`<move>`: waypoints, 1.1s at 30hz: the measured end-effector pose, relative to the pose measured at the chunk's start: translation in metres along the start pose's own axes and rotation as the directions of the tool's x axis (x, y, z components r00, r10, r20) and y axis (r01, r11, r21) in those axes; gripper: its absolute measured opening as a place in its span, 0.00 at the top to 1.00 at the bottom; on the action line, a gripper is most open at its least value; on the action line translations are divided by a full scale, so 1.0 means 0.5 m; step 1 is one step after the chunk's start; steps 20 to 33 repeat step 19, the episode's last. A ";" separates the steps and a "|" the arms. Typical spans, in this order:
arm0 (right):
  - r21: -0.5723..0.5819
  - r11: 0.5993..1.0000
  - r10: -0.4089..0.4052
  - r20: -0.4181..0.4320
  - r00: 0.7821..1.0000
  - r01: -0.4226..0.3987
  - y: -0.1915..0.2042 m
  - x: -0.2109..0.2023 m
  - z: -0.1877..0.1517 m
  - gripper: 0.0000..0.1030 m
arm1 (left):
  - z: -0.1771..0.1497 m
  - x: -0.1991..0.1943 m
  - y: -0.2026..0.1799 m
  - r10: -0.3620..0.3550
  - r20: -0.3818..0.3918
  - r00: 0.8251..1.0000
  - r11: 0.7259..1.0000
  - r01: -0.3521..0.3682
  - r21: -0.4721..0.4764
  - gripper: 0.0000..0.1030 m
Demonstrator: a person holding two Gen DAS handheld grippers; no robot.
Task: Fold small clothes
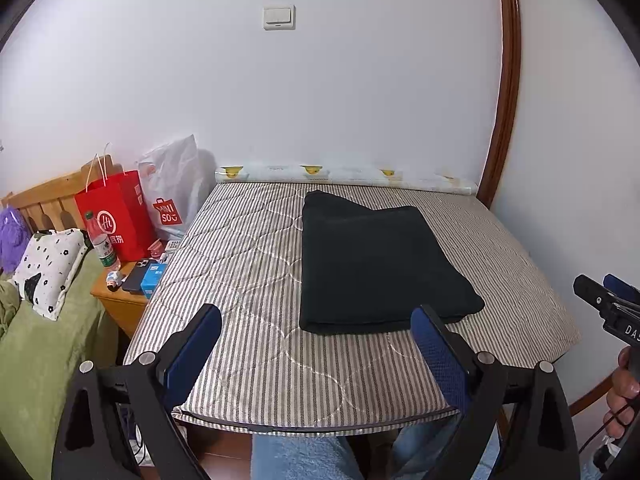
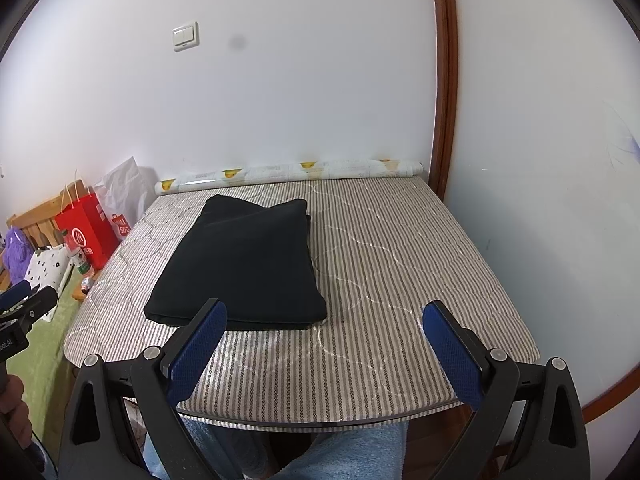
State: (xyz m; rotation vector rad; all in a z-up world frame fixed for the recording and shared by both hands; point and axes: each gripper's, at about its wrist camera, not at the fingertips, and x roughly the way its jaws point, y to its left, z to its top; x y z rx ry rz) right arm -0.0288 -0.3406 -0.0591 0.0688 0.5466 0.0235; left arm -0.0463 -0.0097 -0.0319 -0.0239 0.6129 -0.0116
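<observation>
Just ahead of both claws, on the striped quilted pad (image 1: 248, 280), lies the black garment (image 1: 372, 268), already folded into a thick rectangle, flat, long axis running away from the claws toward the wall. Left gripper (image 1: 316, 340): jaws spread wide, nothing held, near edge of garment sits just beyond its right fingertip, so cloth is ahead and slightly right of it. Right gripper (image 2: 324, 336): also wide open, empty; garment (image 2: 240, 264) is ahead and to its left, near edge just past its left fingertip. Neither claw touches the cloth. Both hover above the near edge of the pad, roughly level with each other, garment between them. About equally near; the near right corner falls to the right gripper, the near left corner to the left one. Judgement: fold looks mostly done; any further fold would go across the long axis, near edge carried away toward the far edge. A roll with yellow prints (image 1: 344, 178) lies beyond the garment against the wall, clear of it.
</observation>
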 end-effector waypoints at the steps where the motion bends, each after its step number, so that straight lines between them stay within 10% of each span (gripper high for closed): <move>1: 0.000 1.000 0.001 0.001 1.000 -0.001 -0.001 0.000 0.000 0.05 | 0.000 0.000 0.000 0.000 0.000 1.000 1.000 0.000 0.000 0.07; 33: 0.010 1.000 -0.006 0.001 1.000 0.006 0.001 0.000 -0.005 0.05 | 0.000 -0.001 0.000 0.007 0.004 1.000 1.000 -0.007 -0.005 0.07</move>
